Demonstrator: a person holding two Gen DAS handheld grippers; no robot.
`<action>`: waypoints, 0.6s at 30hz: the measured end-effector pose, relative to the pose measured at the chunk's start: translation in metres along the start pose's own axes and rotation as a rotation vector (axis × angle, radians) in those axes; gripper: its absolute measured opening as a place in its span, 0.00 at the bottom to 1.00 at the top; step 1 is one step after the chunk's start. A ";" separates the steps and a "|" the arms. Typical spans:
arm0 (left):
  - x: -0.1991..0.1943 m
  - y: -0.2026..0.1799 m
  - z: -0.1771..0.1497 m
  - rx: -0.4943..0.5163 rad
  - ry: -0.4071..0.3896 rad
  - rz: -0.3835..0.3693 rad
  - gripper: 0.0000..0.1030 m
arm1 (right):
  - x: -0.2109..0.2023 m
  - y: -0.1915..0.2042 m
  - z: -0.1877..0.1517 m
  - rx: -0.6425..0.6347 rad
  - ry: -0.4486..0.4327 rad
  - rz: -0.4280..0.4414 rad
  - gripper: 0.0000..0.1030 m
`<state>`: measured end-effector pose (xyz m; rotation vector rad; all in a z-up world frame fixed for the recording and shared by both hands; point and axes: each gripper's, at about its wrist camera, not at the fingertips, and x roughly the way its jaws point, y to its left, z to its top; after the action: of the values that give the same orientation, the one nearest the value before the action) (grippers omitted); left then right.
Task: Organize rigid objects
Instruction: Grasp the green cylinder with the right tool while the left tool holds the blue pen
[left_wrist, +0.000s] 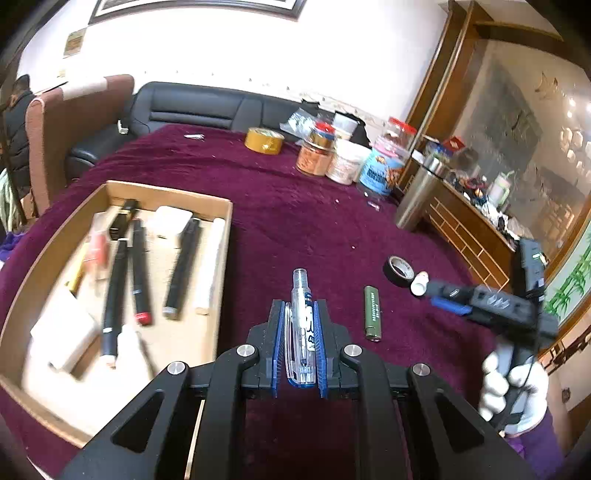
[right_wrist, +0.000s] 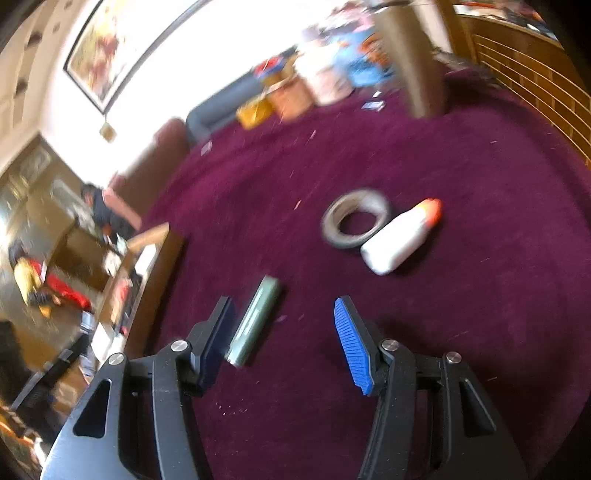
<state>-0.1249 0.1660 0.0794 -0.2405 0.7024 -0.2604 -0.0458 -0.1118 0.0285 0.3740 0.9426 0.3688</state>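
Observation:
My left gripper (left_wrist: 300, 306) is shut on a clear pen with a blue label (left_wrist: 303, 325), which it holds above the maroon cloth just right of the cardboard box (left_wrist: 221, 229). Several dark markers (left_wrist: 136, 273) and white pieces lie in the box. A green lighter (left_wrist: 373, 313) rests on the cloth to the pen's right. In the right wrist view my right gripper (right_wrist: 284, 314) stands open over the cloth, and the green lighter (right_wrist: 255, 321) lies close to its left finger, with no pad pressing on it. Beyond it lie a tape roll (right_wrist: 354, 218) and a white bottle with an orange cap (right_wrist: 399, 236).
Jars (left_wrist: 347, 158), a yellow tape roll (left_wrist: 264, 140) and a steel tumbler (left_wrist: 417, 199) stand at the table's far side. A wooden cabinet (left_wrist: 472, 236) borders the right edge. A gloved hand (left_wrist: 513, 391) holds the right gripper. A sofa (left_wrist: 192, 107) is behind the table.

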 end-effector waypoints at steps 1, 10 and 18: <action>-0.006 0.004 -0.002 -0.001 -0.011 0.006 0.12 | 0.008 0.007 -0.002 -0.008 0.026 -0.002 0.53; -0.055 0.052 -0.012 -0.065 -0.087 0.089 0.12 | 0.056 0.056 -0.005 -0.161 0.058 -0.242 0.52; -0.085 0.092 -0.018 -0.127 -0.147 0.178 0.12 | 0.052 0.058 -0.015 -0.183 0.053 -0.230 0.18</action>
<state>-0.1856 0.2766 0.0896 -0.3132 0.5906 -0.0275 -0.0388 -0.0344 0.0102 0.0872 0.9837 0.2528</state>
